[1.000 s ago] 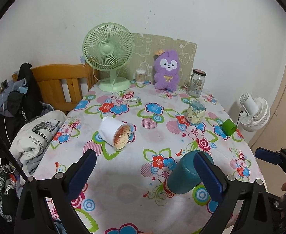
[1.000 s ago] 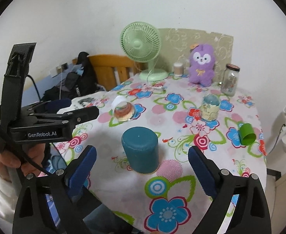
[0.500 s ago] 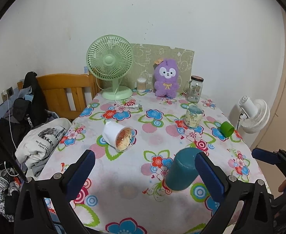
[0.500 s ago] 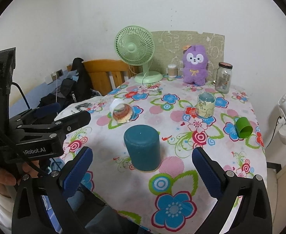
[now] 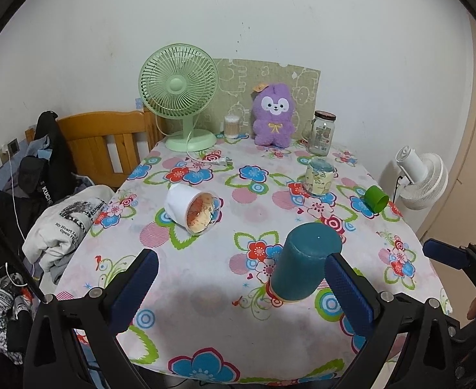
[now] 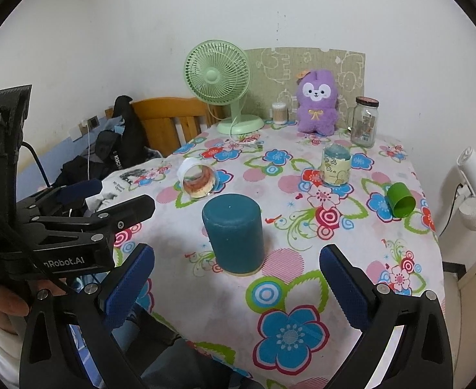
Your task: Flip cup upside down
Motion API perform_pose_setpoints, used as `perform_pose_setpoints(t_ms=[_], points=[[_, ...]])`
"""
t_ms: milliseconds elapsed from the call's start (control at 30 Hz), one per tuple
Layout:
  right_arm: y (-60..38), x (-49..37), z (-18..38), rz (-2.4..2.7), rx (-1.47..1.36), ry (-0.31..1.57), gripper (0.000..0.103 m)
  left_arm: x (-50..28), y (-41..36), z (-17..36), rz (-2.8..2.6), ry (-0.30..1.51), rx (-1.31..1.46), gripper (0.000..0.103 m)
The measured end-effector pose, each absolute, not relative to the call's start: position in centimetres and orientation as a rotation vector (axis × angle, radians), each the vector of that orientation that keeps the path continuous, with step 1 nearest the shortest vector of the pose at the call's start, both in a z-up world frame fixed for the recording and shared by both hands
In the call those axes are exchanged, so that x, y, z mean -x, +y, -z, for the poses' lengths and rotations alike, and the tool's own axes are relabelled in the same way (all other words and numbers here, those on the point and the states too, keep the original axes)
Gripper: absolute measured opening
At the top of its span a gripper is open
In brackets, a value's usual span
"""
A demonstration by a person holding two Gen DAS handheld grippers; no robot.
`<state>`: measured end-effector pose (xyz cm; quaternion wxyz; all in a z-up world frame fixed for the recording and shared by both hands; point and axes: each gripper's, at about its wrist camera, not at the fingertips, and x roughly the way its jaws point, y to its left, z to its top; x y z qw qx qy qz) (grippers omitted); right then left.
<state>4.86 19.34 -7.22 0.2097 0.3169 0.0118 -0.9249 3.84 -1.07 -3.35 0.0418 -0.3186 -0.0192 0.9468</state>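
A teal cup [image 5: 306,259] [image 6: 234,233] stands upside down near the table's front edge, mouth on the floral cloth. My left gripper [image 5: 241,288] is open and held back from it; the cup sits just inside the right finger. My right gripper [image 6: 238,285] is open too, with the cup centred ahead of its fingers and untouched. In the right wrist view my left gripper [image 6: 105,199] shows at the left in a person's hand. A white cup [image 5: 194,209] [image 6: 197,180] lies on its side further back.
A small green cup [image 5: 376,198] lies on its side at the right; a patterned yellow cup [image 5: 319,180] stands mid-table. A green fan [image 5: 181,97], purple plush [image 5: 272,113] and glass jar [image 5: 322,133] line the back. A chair with clothes [image 5: 59,214] is at left.
Both grippers have drawn back and up from the table, so more of the cloth shows. The teal cup has stayed upside down in place.
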Motion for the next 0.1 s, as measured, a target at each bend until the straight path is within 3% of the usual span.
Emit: perform_pose_setpoints(t_ms=[100], points=[[19.26, -4.91, 7.14, 2.574, -0.878, 0.038, 0.103, -3.89, -1.10, 3.30, -2.902, -0.063, 0.973, 0.103]])
